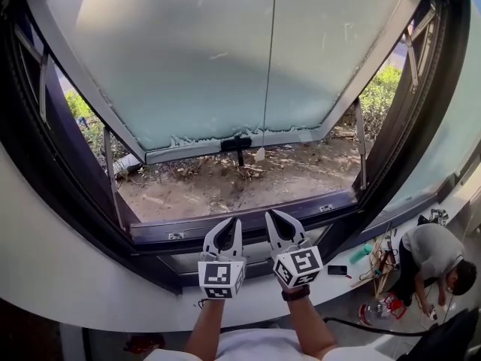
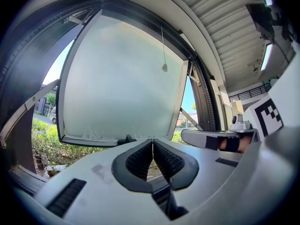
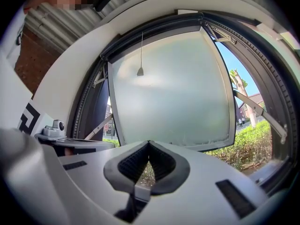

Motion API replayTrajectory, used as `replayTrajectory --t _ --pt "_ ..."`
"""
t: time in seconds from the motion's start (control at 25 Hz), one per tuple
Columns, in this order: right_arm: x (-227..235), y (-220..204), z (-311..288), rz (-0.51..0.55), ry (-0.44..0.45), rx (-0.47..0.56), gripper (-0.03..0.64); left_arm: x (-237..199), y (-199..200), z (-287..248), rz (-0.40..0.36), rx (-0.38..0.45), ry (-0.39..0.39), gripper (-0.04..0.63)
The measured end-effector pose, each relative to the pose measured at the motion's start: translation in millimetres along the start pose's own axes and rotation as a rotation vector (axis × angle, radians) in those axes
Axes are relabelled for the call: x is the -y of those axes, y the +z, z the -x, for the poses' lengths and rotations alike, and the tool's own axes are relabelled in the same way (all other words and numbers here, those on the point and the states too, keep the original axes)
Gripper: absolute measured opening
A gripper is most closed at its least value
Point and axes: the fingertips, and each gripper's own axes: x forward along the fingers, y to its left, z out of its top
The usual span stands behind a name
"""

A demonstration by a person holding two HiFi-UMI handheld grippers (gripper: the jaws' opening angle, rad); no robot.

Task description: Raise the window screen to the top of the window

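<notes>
Big dark-framed window swung out at the bottom, frosted pane glowing pale in full daylight. Metal stays on both sides, black handle on the lower rail. Outside, bare dirt with twigs, green shrubs either side, blue sky past the edge. White wall under the sill. Corrugated ceiling overhead, bit of brick wall off to one side. Down at the right, grey floor littered with tools, person crouched beside them.

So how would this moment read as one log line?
left gripper: shut, empty | right gripper: shut, empty | window: swung open outward
</notes>
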Motion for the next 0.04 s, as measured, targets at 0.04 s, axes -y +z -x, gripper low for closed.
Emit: replayTrajectory --t 0.04 --pt "-1.0 0.1 -1.8 0.0 0.003 0.001 0.002 -1.5 0.8 -0.4 0.0 0.002 0.001 0.006"
